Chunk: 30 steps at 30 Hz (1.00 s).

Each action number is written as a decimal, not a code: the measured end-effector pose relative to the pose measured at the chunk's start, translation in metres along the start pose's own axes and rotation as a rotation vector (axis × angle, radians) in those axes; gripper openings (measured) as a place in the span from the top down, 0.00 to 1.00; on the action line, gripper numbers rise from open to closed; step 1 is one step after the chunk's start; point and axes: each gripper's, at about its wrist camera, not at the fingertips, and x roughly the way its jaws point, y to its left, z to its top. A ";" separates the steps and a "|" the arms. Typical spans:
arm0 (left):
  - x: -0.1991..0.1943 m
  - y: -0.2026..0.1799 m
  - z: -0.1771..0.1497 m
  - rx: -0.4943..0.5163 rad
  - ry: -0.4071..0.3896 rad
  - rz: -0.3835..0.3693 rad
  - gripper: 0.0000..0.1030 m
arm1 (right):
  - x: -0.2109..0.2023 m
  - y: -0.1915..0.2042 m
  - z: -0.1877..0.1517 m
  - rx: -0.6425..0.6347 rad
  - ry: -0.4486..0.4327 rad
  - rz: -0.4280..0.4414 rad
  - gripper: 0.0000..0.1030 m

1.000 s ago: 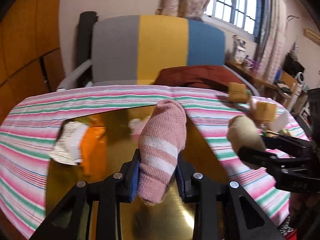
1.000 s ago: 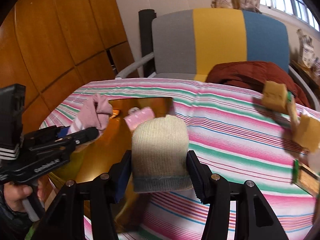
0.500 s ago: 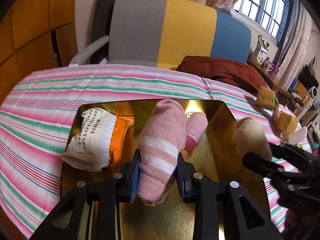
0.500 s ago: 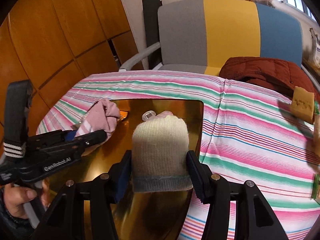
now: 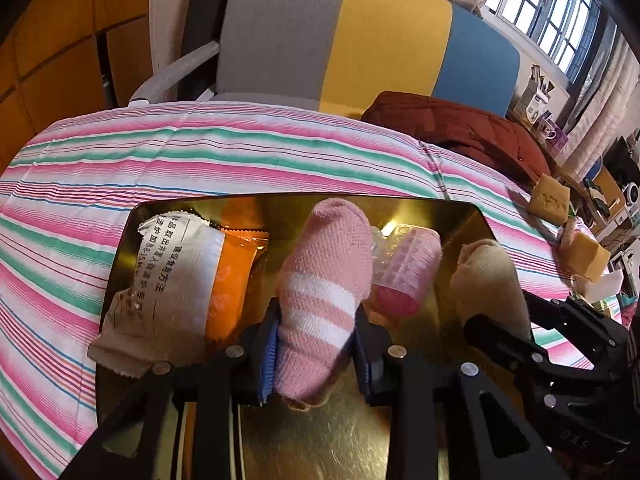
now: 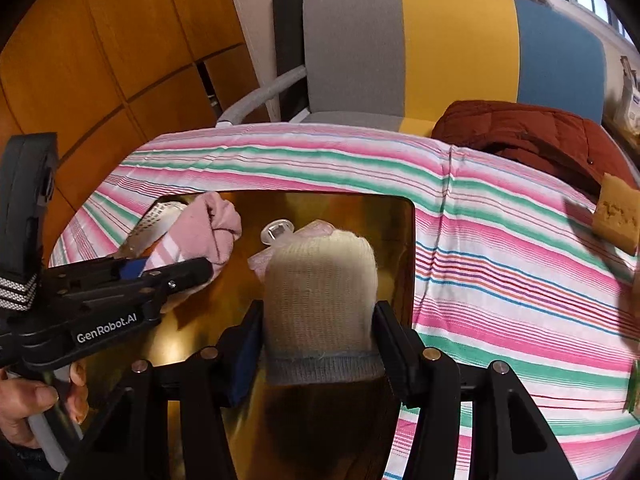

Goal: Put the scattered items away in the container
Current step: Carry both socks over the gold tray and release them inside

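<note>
A shiny gold tray (image 5: pixel 312 432) lies on the striped cloth. My left gripper (image 5: pixel 316 356) is shut on a pink sock with white stripes (image 5: pixel 324 280), held over the tray's middle. My right gripper (image 6: pixel 318 344) is shut on a cream sock with a grey cuff (image 6: pixel 320 300), over the tray (image 6: pixel 400 216) near its right side; in the left wrist view the cream sock (image 5: pixel 484 280) shows at the right. In the tray lie a white and orange snack packet (image 5: pixel 176 280) and a pink ribbed roller (image 5: pixel 404 276). The pink sock (image 6: pixel 208 228) also shows in the right wrist view.
The striped pink, green and white cloth (image 5: pixel 240 160) covers the table. Yellow sponges (image 5: pixel 550 198) lie on it at the right, one also in the right wrist view (image 6: pixel 616 216). A grey, yellow and blue chair (image 5: pixel 360 48) with a dark red jacket (image 5: pixel 460 128) stands behind.
Both grippers have moved forward and down over the tray with their socks. The tray, packet and roller now fill more of both views.
</note>
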 end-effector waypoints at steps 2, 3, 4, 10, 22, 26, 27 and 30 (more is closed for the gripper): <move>0.003 0.000 0.002 -0.003 0.003 0.006 0.69 | 0.001 -0.001 0.002 0.000 -0.005 -0.011 0.46; 0.004 0.000 0.003 0.001 0.002 0.013 0.69 | 0.002 -0.001 0.003 0.005 -0.006 -0.007 0.46; 0.006 -0.001 0.003 0.005 0.006 0.020 0.69 | 0.002 -0.001 0.005 0.008 -0.008 -0.006 0.46; 0.014 0.001 0.004 0.016 0.018 0.036 0.65 | 0.005 0.001 0.007 -0.001 -0.010 -0.016 0.45; -0.002 -0.002 0.006 0.027 -0.058 -0.002 0.55 | -0.008 0.000 0.000 0.007 -0.066 -0.003 0.45; -0.020 -0.003 -0.001 0.040 -0.124 0.018 0.55 | -0.023 0.000 -0.005 0.009 -0.124 0.008 0.44; -0.025 -0.003 -0.002 0.044 -0.144 0.021 0.55 | -0.028 -0.001 -0.006 0.012 -0.142 0.012 0.42; -0.040 -0.012 -0.009 0.061 -0.200 0.043 0.55 | -0.047 -0.006 -0.012 0.020 -0.214 0.025 0.35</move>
